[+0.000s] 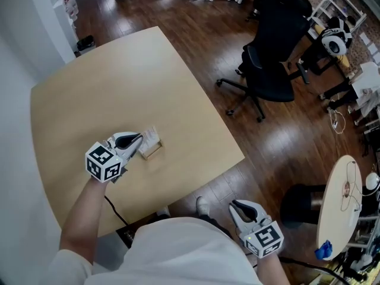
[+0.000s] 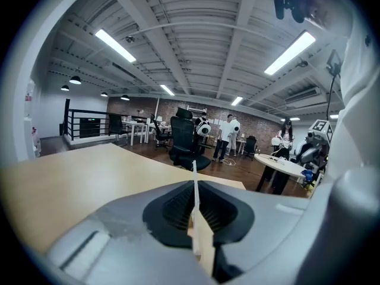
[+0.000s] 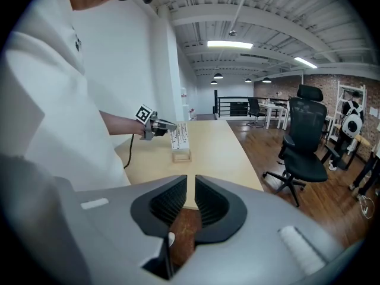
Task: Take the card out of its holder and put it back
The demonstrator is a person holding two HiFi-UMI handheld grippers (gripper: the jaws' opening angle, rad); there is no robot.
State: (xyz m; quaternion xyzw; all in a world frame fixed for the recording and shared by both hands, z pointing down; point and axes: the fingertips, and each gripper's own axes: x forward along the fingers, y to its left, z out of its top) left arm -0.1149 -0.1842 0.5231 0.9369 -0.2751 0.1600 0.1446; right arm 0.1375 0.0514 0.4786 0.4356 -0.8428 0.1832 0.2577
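A white card (image 1: 152, 136) with dark print stands upright at a small wooden holder (image 1: 152, 151) near the table's front edge. My left gripper (image 1: 141, 139) is shut on the card's left side. In the left gripper view the card (image 2: 195, 186) shows edge-on, pinched between the black pads, with pale wood of the holder (image 2: 203, 242) just below. The right gripper view shows the card (image 3: 179, 135) resting on the holder (image 3: 181, 155); whether it sits in the slot is unclear. My right gripper (image 1: 236, 205) hangs off the table by the person's body, shut on nothing (image 3: 190, 189).
The pale wooden table (image 1: 136, 82) carries only the card and holder. A black office chair (image 1: 270, 58) stands on the wood floor to the right. A round white table (image 1: 341, 200) is at the far right. People (image 2: 228, 136) stand far off in the room.
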